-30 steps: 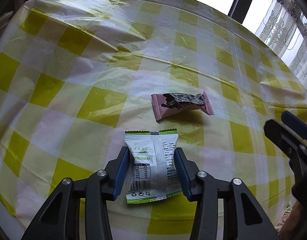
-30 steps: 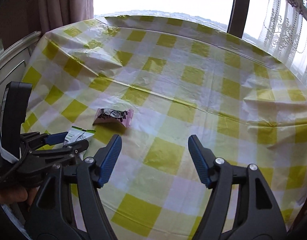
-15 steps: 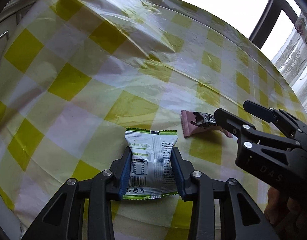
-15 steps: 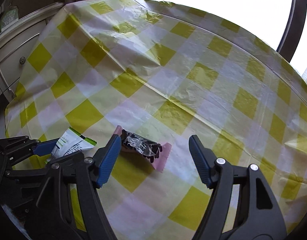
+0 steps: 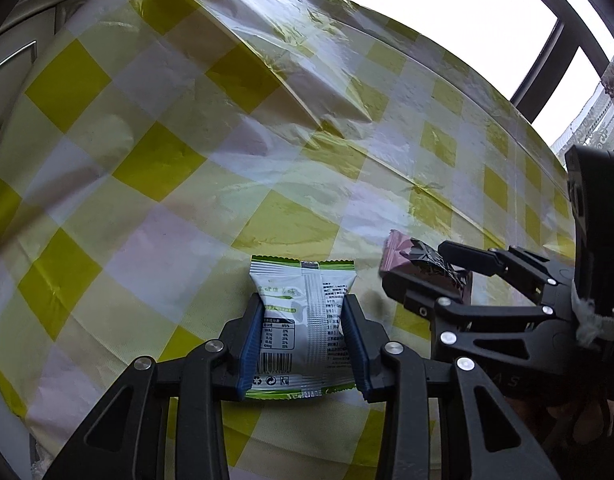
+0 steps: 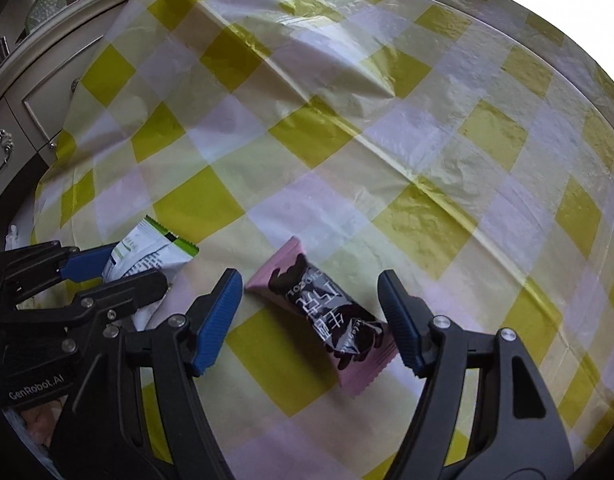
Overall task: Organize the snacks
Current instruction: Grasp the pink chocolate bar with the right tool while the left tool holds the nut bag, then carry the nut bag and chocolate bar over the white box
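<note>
Half the pink packet (image 5: 399, 256) hides behind right gripper (image 5: 417, 270).

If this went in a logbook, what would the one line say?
left gripper: shut on green-white snack packet | right gripper: open, straddling pink chocolate packet | checked tablecloth

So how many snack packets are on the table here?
2: a white-and-green packet clamped in the left gripper, and a pink packet lying between the open right gripper fingers.
</note>
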Demonstrator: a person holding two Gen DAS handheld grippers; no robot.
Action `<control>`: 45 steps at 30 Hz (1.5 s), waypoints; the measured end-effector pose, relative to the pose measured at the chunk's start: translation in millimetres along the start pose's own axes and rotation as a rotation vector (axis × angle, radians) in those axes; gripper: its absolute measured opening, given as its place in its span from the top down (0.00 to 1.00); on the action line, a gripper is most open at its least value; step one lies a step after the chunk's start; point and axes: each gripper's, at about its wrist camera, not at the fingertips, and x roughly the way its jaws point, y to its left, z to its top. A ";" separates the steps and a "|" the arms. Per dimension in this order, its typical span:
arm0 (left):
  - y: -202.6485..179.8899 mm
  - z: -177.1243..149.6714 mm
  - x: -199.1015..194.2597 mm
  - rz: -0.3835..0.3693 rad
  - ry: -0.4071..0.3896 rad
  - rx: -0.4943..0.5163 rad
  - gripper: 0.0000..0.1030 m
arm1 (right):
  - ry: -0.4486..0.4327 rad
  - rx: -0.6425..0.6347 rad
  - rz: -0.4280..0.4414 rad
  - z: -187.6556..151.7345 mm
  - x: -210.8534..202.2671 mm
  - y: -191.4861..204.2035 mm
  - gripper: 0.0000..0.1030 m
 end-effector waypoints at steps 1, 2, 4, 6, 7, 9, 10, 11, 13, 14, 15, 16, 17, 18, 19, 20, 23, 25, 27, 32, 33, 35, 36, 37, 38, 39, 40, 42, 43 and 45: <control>0.3 -0.1 0.0 0.001 0.000 -0.001 0.62 | 0.005 0.003 0.009 -2.8 -0.2 2.2 0.29; 0.6 -0.1 -0.3 0.001 -0.001 -0.003 0.62 | 0.008 0.004 0.003 -5.7 -0.7 4.5 0.30; 1.2 -0.3 -1.2 0.002 -0.001 -0.004 0.62 | 0.005 0.005 -0.011 -11.3 -3.0 8.9 0.36; 1.3 -0.5 -1.8 0.003 -0.001 -0.002 0.62 | -0.001 0.032 -0.002 -13.2 -4.7 7.1 0.38; 1.3 -0.5 -1.9 0.003 -0.001 -0.002 0.62 | -0.005 0.055 0.003 -13.1 -5.0 4.2 0.38; 2.0 -0.2 -2.4 0.001 -0.001 -0.004 0.62 | -0.011 0.107 -0.015 -9.7 -3.1 -4.7 0.38; 1.9 -0.1 -2.3 0.001 -0.002 -0.003 0.62 | -0.015 0.127 -0.018 -8.7 -3.9 -9.5 0.38; 1.4 -0.1 -1.9 0.003 -0.002 -0.001 0.62 | -0.020 0.143 -0.015 -8.4 -4.6 -12.0 0.39; 0.8 -0.2 -1.7 0.008 -0.004 0.003 0.62 | -0.021 0.159 -0.035 -7.1 -4.6 -15.9 0.51; 0.3 -0.2 -1.6 0.010 -0.005 0.005 0.62 | -0.021 0.165 -0.050 -6.8 -5.2 -17.6 0.55; 0.0 -0.1 -1.4 0.013 -0.007 0.007 0.62 | -0.022 0.174 -0.060 -6.7 -5.3 -19.6 0.62; -0.5 -0.3 -1.2 0.017 -0.010 0.011 0.62 | -0.022 0.183 -0.068 -6.6 -5.6 -20.2 0.68; -1.3 -0.4 -1.0 0.021 -0.012 0.016 0.62 | -0.022 0.192 -0.075 -6.7 -5.8 -20.9 0.70; -2.2 -0.6 -0.6 0.025 -0.013 0.022 0.62 | -0.025 0.196 -0.077 -7.0 -6.1 -20.5 0.71; -2.4 -0.8 -0.6 0.025 -0.014 0.025 0.62 | -0.028 0.191 -0.088 -7.4 -6.2 -18.4 0.71; -2.6 -1.1 -0.4 0.019 -0.013 0.027 0.62 | -0.031 0.184 -0.105 -7.9 -5.9 -14.7 0.71; -4.5 -2.0 -0.2 0.001 -0.009 0.041 0.62 | -0.049 0.192 -0.150 -14.5 -9.2 -8.0 0.74; -5.5 -2.7 -0.5 -0.008 -0.008 0.048 0.62 | -0.054 0.208 -0.180 -20.6 -13.9 -4.7 0.76; -6.2 -3.1 -1.8 -0.016 -0.012 0.051 0.62 | -0.062 0.219 -0.215 -28.3 -22.3 -2.1 0.76; -10.7 -5.6 -7.9 -0.040 -0.029 0.076 0.62 | -0.081 0.272 -0.281 -51.3 -50.0 -1.5 0.76; -11.8 -6.0 -9.2 -0.043 -0.032 0.081 0.62 | -0.085 0.280 -0.295 -57.1 -55.6 -0.9 0.76; -13.4 -7.1 -13.1 -0.051 -0.040 0.089 0.62 | -0.092 0.302 -0.315 -69.1 -66.5 0.2 0.76; -14.3 -7.9 -15.6 -0.055 -0.045 0.093 0.62 | -0.094 0.313 -0.324 -75.3 -71.8 0.7 0.76; -16.0 -8.5 -17.9 -0.058 -0.049 0.099 0.62 | -0.095 0.323 -0.333 -81.2 -77.1 1.0 0.76; -17.5 -9.4 -20.4 -0.061 -0.053 0.104 0.62 | -0.097 0.330 -0.342 -86.9 -81.9 1.2 0.76; -19.3 -10.1 -23.0 -0.067 -0.056 0.109 0.62 | -0.100 0.341 -0.349 -93.0 -87.4 0.7 0.76; -21.3 -11.0 -25.9 -0.073 -0.059 0.114 0.62 | -0.100 0.353 -0.356 -97.1 -89.9 0.1 0.76; -25.8 -13.7 -32.2 -0.084 -0.070 0.128 0.62 | -0.099 0.380 -0.374 -108.9 -99.8 -1.3 0.76; -28.7 -14.9 -34.9 -0.088 -0.074 0.135 0.62 | -0.100 0.392 -0.383 -114.7 -105.0 -2.1 0.76; -34.4 -18.4 -39.4 -0.101 -0.075 0.144 0.62 | -0.106 0.416 -0.405 -126.4 -117.2 -3.3 0.76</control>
